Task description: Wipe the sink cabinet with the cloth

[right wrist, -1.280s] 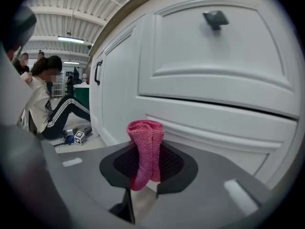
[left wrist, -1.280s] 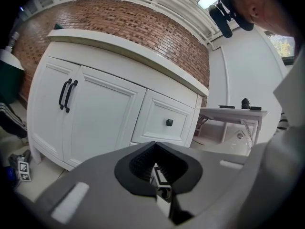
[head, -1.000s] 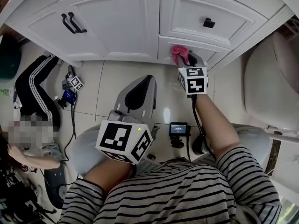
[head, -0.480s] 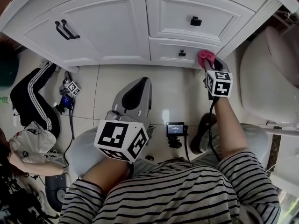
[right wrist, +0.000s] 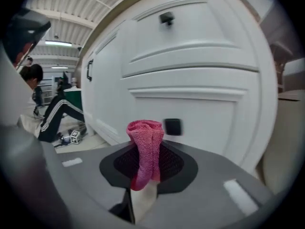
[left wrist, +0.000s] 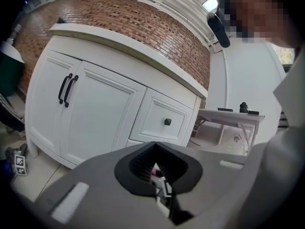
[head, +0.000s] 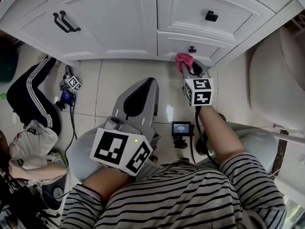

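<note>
Two grippers are showing. Your right gripper [head: 189, 67] is clenching the pink cloth [head: 183, 61], whose long axis is running out along the jaws. The cloth is pointing at twelve o'clock toward the lower drawer [head: 178, 42] of the sink cabinet [head: 109, 27], near its black knob [right wrist: 172, 126]; contact is not confirmable. Your left gripper [head: 148, 82] is idling at eight o'clock, jaws together, empty. The right is lying nearer, so I am judging the next stroke to be its job.

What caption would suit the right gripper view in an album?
Right gripper, shut on a pink cloth, before the lower drawer of the white cabinet.
</note>
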The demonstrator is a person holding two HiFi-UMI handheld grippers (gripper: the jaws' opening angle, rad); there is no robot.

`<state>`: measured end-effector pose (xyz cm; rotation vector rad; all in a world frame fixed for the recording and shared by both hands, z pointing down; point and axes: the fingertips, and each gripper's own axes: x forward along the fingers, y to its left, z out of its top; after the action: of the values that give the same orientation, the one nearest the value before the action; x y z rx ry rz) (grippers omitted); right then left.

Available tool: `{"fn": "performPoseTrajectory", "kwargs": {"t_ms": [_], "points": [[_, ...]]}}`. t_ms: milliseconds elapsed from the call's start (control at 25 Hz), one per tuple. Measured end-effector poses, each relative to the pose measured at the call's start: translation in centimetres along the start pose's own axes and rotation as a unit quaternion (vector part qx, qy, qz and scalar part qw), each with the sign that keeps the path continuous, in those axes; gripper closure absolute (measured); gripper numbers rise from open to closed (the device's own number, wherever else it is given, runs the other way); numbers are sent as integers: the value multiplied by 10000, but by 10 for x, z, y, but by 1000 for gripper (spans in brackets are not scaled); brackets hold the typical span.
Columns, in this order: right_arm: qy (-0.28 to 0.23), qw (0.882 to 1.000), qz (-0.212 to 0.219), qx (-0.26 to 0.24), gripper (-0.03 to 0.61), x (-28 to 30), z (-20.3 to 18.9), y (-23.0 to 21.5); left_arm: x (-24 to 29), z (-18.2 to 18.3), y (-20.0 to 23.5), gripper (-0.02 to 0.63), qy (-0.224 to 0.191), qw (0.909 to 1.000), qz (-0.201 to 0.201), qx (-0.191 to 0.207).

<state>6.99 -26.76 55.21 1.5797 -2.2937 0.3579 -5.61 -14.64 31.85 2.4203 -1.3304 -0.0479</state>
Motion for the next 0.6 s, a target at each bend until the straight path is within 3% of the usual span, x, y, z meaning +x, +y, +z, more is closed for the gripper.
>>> {"fn": "performPoseTrajectory", "kwargs": {"t_ms": [120,240,360,600], "points": [[-35,9972,605,-448,492,42,9,61,1,-7,3,614,88,10000,32,-14],[136,9938,741,-818,492,69,3,75,0,-11,6,614,109,9999,82,8],[335,9946,529,-827,491,69,-13,48,-1,-12,14,614,108,9997,199,-10],[606,9958,-630,-267,489,22,-45,-68,2,-15,5,614,128,9998,93,72]]}}
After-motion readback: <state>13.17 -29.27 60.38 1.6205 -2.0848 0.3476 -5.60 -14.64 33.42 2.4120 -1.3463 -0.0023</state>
